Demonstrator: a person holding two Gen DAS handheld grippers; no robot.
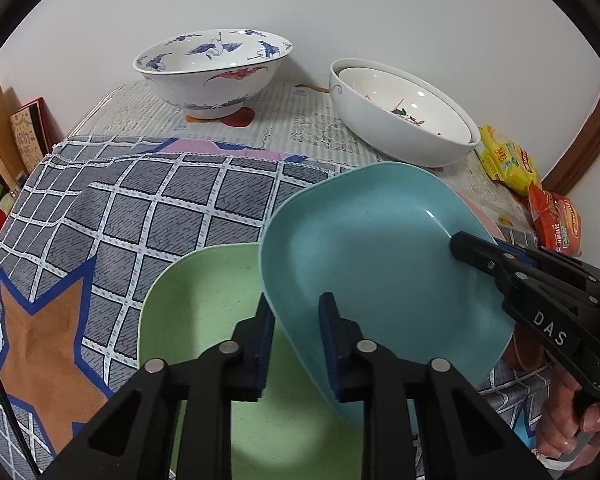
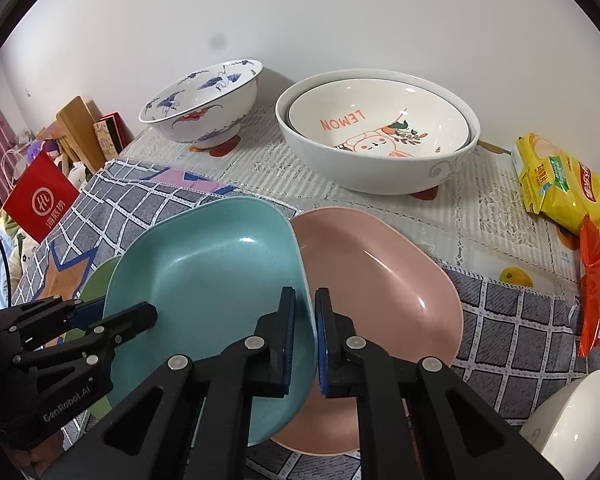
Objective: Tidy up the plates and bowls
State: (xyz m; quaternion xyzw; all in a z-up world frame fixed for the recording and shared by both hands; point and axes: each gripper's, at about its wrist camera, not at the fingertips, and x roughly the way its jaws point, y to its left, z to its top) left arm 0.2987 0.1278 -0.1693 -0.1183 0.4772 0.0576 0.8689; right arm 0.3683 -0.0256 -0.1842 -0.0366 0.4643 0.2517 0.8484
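Observation:
A blue squarish plate (image 1: pixel 364 248) (image 2: pixel 208 272) lies tilted, overlapping a green plate (image 1: pixel 204 300) (image 2: pixel 100 276) on its left and a pink plate (image 2: pixel 380 280) on its right. My left gripper (image 1: pixel 296 344) straddles the blue plate's left rim with its pads closed on it; the right wrist view shows this gripper (image 2: pixel 128 312) at that same edge. My right gripper (image 2: pixel 305 332) is shut on the blue plate's right rim, beside the pink plate. In the left wrist view, the right gripper (image 1: pixel 460 246) bites that rim, with a hand (image 1: pixel 572 420) on its handle.
A crane-painted bowl (image 2: pixel 204 108) and two nested white bowls (image 2: pixel 380 132) stand at the back by the wall. Snack packets (image 2: pixel 556 184) lie at the right edge, and another white bowl (image 2: pixel 572 420) sits near the front right. The plates rest on a checked cloth (image 1: pixel 140 208).

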